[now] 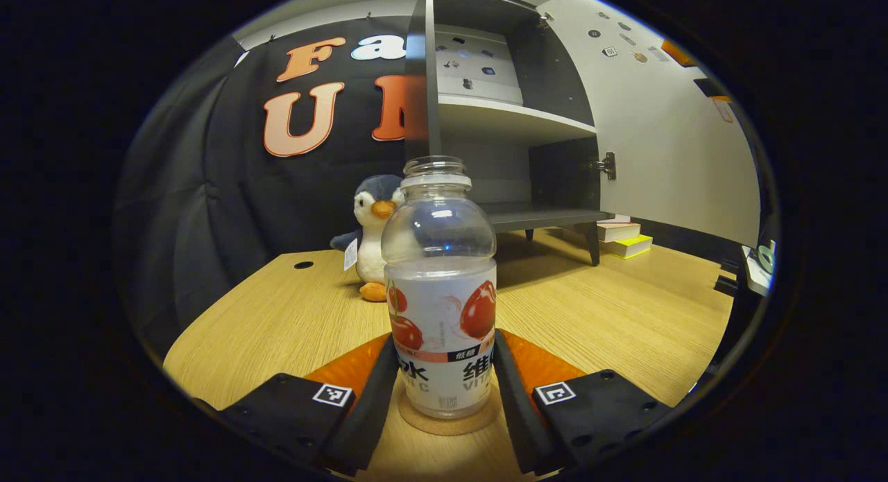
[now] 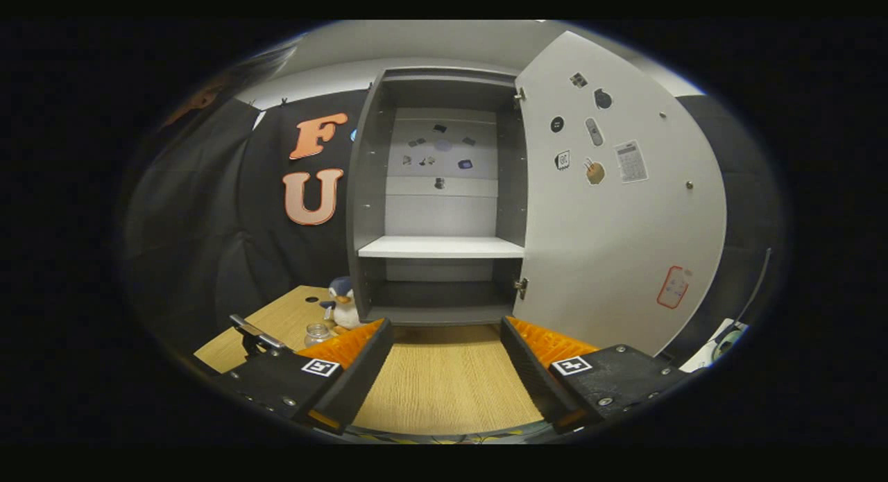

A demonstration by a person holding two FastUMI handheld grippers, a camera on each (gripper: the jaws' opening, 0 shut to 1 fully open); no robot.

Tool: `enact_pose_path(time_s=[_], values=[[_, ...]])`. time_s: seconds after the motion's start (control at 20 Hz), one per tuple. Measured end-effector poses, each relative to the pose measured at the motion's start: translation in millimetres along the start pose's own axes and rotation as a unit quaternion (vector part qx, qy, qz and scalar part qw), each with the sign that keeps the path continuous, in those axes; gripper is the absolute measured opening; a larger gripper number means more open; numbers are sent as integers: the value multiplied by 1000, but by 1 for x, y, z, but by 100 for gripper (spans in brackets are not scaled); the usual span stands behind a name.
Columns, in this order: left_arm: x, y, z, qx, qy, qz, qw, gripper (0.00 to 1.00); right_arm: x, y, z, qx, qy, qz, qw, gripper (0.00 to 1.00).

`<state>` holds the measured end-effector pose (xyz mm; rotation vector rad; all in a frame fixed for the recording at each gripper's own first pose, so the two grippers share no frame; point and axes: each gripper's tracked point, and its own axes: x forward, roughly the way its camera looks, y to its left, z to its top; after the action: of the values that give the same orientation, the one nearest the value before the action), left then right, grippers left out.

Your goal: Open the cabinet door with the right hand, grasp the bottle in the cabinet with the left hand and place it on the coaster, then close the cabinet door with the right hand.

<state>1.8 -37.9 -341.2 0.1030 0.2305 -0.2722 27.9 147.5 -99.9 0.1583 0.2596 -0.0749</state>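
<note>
A clear, capless bottle [image 1: 441,288] with a fruit label stands upright on a round cork coaster [image 1: 451,422] on the wooden table. My left gripper [image 1: 444,343] has a finger against each side of the bottle's lower half. The cabinet [image 1: 510,121] stands behind with its white door [image 1: 666,135] swung wide to the right. In the right gripper view, my right gripper [image 2: 447,326] is open and holds nothing, facing the cabinet [image 2: 440,246] from a short way off. Its door [image 2: 610,211] hangs open at the right. The bottle's top [image 2: 318,333] peeks out at the lower left.
A plush penguin [image 1: 374,232] sits on the table [image 1: 610,308] left of the cabinet and behind the bottle. Stacked books [image 1: 624,239] lie under the open door. The cabinet shelves look bare. Bare tabletop [image 2: 444,385] lies between my right fingers.
</note>
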Motion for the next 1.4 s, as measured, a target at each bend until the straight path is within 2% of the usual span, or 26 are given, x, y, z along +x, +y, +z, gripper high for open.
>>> enact_pose_path(time_s=[0.2,0.85,1.0,1.05,1.4], values=[[-6,-3,-1,28,2,-5,1000,81,-5,3,4,3,-1,5,1000,95],[-9,4,-4,-8,27,4,1000,86,-11,3,8,11,-2,12,1000,95],[-7,4,-1,-2,22,1,1000,88,-11,6,6,16,1,14,1000,95],[-7,3,2,-1,18,-2,1000,95,-11,8,6,18,2,16,1000,95],[-2,13,37,0,-17,5,1000,94,-15,17,13,19,0,15,1000,95]])
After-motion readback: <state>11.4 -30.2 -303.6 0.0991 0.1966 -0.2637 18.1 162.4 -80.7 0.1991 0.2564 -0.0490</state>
